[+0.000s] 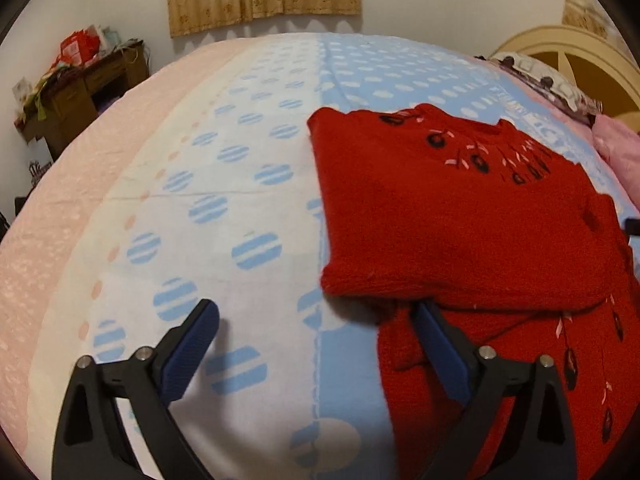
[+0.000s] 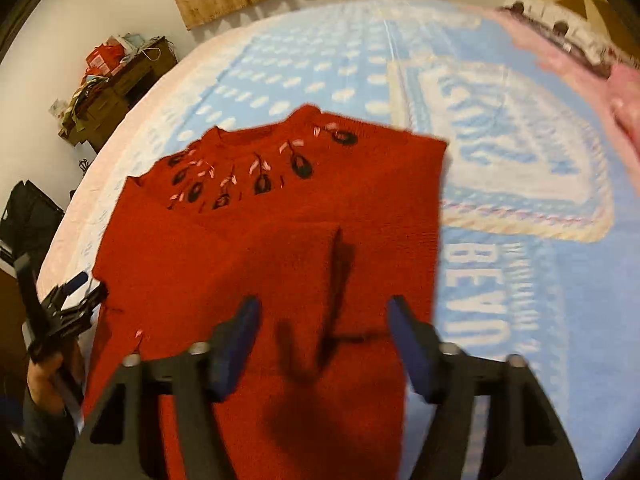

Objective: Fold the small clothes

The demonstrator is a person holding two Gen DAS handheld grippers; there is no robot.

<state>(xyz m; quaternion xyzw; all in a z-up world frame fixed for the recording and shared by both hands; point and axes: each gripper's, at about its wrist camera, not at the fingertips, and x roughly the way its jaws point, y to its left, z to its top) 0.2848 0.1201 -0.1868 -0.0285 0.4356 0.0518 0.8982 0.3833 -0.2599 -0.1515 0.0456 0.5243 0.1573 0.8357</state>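
Observation:
A small red knitted sweater (image 1: 460, 216) with dark flower embroidery lies on the bed, both sleeves folded in over its front; it also shows in the right wrist view (image 2: 260, 240). My left gripper (image 1: 316, 316) is open and empty at the sweater's left edge, its right finger (image 1: 436, 344) against the folded sleeve. It shows from the side in the right wrist view (image 2: 82, 286). My right gripper (image 2: 320, 324) is open and empty, hovering over the sweater's lower middle.
The bed carries a blue-and-white patterned blanket (image 1: 240, 184) over a pink sheet (image 1: 60, 220). Pillows (image 1: 548, 84) and a headboard (image 1: 580, 52) are at the far right. A cluttered wooden desk (image 1: 80, 92) stands by the wall at the left.

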